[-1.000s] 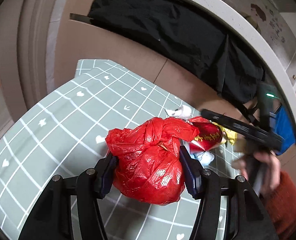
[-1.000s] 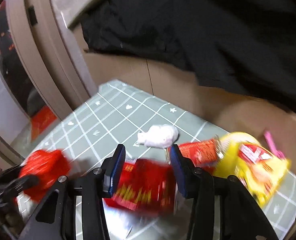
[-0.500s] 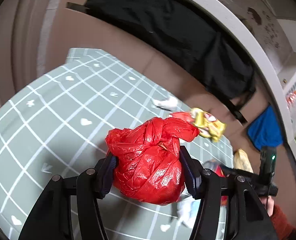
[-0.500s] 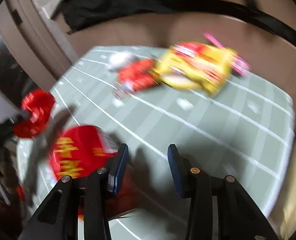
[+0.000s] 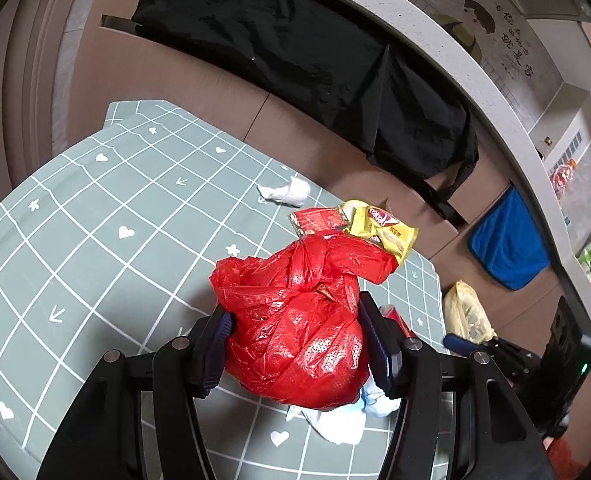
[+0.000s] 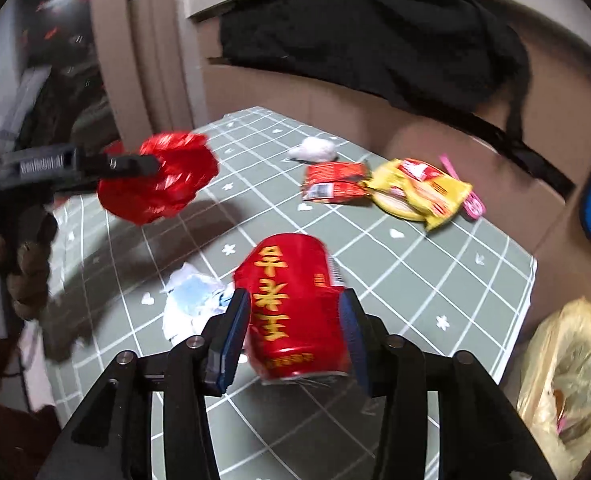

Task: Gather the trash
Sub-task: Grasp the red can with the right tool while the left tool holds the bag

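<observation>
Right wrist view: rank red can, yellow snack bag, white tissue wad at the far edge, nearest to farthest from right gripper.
1. Red can: between the right gripper fingers.
2. Yellow snack bag: ahead, to the right on the tablecloth.
3. White tissue wad: near the tablecloth's far edge, straight ahead.

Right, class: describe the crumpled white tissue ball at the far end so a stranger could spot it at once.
Start at the grey-green checked tablecloth and look to its far edge, below the black cloth. The crumpled white tissue ball lies there alone, just beyond the flat red snack wrapper. It is the only plain white lump at that end.
</observation>
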`<state>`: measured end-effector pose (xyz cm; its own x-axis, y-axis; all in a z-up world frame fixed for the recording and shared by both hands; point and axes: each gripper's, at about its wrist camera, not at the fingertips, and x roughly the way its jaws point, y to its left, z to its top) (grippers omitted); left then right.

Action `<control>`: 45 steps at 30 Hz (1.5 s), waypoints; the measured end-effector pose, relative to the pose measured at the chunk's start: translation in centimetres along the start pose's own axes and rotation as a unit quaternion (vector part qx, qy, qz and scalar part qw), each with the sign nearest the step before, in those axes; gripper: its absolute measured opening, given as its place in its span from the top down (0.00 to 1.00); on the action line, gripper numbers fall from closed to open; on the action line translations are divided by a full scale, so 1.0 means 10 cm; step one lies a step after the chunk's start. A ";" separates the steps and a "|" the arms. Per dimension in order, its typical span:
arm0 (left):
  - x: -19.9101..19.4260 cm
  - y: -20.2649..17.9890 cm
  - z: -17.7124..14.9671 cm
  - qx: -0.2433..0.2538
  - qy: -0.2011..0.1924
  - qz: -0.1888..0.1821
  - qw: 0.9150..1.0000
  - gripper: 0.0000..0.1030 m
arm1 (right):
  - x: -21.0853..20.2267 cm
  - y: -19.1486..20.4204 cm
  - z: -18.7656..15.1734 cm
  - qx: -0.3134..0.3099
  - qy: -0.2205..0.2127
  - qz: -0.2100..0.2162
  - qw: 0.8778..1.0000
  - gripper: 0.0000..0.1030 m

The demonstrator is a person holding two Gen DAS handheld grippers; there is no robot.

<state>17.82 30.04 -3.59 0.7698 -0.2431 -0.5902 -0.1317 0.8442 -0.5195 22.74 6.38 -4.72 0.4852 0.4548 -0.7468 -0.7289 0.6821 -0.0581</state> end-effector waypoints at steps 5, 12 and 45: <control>-0.03 0.02 -0.02 -0.006 0.003 0.012 1.000 0.43 | 0.23 0.15 -0.08 -0.032 0.013 -0.037 0.999 0.54; -0.01 0.03 -0.04 -0.006 0.007 0.017 1.000 0.43 | 0.23 -0.42 -0.10 0.069 0.009 -0.056 0.996 0.52; 0.12 -0.31 -0.04 0.034 0.004 0.033 0.999 0.43 | 0.22 -0.64 -0.21 0.190 -0.049 0.019 0.980 0.47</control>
<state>18.89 26.95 -2.94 0.7558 -0.1891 -0.6269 -0.1399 0.8886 -0.4368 27.52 1.82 -7.38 0.5184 0.5244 -0.6755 -0.5237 0.8191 0.2340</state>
